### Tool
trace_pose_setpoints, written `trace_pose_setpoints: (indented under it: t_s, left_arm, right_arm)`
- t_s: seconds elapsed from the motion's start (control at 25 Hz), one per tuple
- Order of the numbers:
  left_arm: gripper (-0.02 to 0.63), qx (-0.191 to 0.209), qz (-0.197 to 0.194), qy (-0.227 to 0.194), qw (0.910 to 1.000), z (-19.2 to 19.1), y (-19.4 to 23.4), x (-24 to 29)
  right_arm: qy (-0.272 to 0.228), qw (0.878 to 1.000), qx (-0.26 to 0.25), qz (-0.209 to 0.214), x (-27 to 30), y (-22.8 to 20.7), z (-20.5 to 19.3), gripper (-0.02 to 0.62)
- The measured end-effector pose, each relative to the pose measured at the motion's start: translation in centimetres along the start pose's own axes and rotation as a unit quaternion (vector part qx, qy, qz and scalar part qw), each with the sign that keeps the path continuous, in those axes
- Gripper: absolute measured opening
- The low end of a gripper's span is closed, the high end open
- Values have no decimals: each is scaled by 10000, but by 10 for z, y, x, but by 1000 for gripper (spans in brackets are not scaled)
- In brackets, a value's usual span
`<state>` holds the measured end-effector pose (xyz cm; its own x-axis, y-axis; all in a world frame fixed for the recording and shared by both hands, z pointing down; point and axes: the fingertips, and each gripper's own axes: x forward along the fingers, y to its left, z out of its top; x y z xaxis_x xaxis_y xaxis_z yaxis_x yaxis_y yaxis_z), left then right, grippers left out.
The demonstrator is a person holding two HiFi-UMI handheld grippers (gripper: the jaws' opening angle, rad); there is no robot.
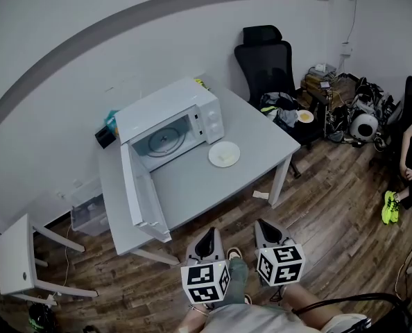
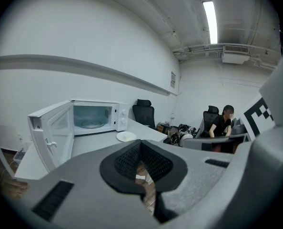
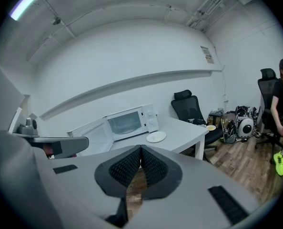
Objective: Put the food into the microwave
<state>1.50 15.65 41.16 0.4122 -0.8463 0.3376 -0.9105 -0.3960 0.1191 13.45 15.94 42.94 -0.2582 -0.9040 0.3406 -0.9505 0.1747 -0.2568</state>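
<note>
**Both grippers clenched and empty, well short of the plate**

Head view: the food (image 1: 225, 157) lies on a white plate (image 1: 214, 160) on the grey table (image 1: 261, 134), just beside the open microwave (image 1: 192, 109). The left gripper (image 1: 207, 238) and right gripper (image 1: 267, 229) hang low over the wooden floor, well apart from the plate.
Left gripper view: jaws pressed together, nothing between them, plate far ahead.
Right gripper view: tips likewise meeting, empty

White walls (image 1: 88, 47), wood-plank floor (image 1: 331, 220). A grey desk (image 1: 261, 134) stands against the wall; black office chair (image 1: 268, 61) beside it, white chair (image 1: 15, 255) at left; ceiling strip light (image 2: 209, 20) lit.
</note>
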Motion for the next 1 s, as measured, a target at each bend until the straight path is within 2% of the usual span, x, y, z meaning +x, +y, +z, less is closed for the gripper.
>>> trace_pose_setpoints:
  t_s: [0.4, 1.0]
  left_arm:
    - [3, -83, -62, -140, 9998, 16, 19, 51]
    - [3, -127, -223, -77, 9996, 48, 39, 129]
  right_arm:
    - [-107, 9999, -134, -16, 48, -9, 23, 17]
    - [-95, 9998, -158, -106, 118, -31, 63, 17]
